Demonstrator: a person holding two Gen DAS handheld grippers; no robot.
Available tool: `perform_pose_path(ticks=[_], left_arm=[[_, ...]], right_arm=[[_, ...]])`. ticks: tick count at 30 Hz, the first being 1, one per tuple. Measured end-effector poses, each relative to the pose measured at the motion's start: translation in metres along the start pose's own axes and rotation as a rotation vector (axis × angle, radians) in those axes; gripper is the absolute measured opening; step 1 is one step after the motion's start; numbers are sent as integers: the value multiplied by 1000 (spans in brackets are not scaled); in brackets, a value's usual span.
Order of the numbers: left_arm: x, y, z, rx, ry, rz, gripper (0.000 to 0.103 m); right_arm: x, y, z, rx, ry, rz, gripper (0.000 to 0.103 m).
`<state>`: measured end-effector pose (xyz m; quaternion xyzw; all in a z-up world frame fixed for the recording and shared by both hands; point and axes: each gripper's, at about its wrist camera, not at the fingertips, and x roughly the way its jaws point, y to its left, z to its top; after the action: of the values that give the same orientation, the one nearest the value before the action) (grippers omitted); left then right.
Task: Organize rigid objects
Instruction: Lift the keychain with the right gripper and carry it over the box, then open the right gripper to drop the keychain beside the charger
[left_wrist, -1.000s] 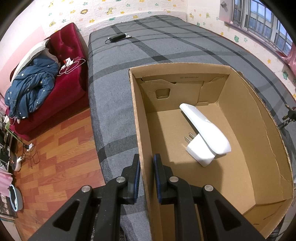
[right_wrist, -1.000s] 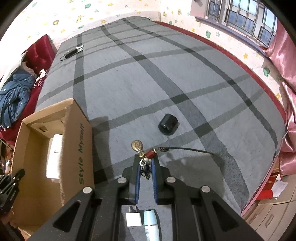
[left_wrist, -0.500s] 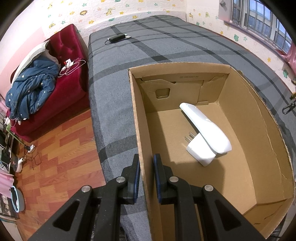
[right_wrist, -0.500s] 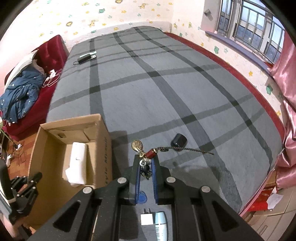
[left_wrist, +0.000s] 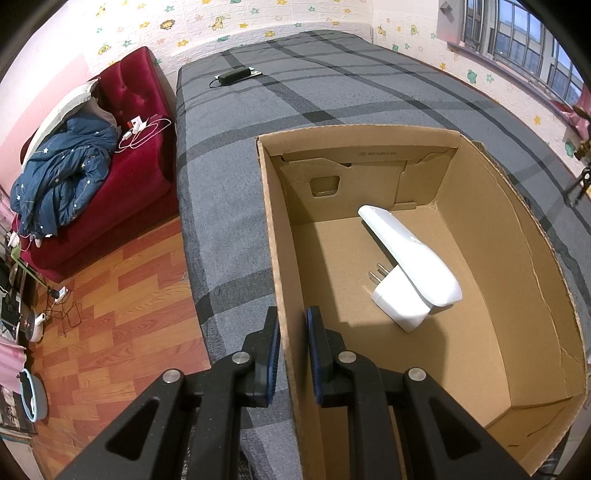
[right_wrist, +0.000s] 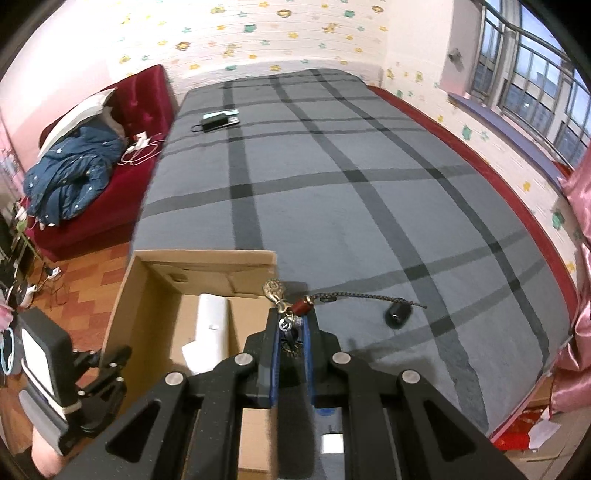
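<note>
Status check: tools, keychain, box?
Left tool clamped on cardboard box wall. Right tool shut on keychain, lifted near box rim. White items already inside. Path clear.

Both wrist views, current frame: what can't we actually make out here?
- Keychain, right wrist view: its lower part sits between the right gripper fingers, hidden; the left view shows only a blurred bit at the frame edge.
- White charger, left wrist view: the white remote lies across it and covers its top.
- Small black object on the bed, right wrist view: too small to identify.
- Cardboard box near corner: cut off by both frames' bottom edges.
</note>
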<state>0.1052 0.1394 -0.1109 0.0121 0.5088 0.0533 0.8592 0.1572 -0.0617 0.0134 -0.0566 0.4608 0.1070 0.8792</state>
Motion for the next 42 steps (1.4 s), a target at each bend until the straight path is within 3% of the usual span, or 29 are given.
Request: perform_pose_path(ticks=[17, 42], left_arm=[[0, 2, 0, -4, -1, -4, 15], [-1, 2, -1, -5, -5, -7, 15]], right_arm=[[39, 71, -7, -111, 71, 101, 10], [137, 121, -35, -157, 260, 173, 10]])
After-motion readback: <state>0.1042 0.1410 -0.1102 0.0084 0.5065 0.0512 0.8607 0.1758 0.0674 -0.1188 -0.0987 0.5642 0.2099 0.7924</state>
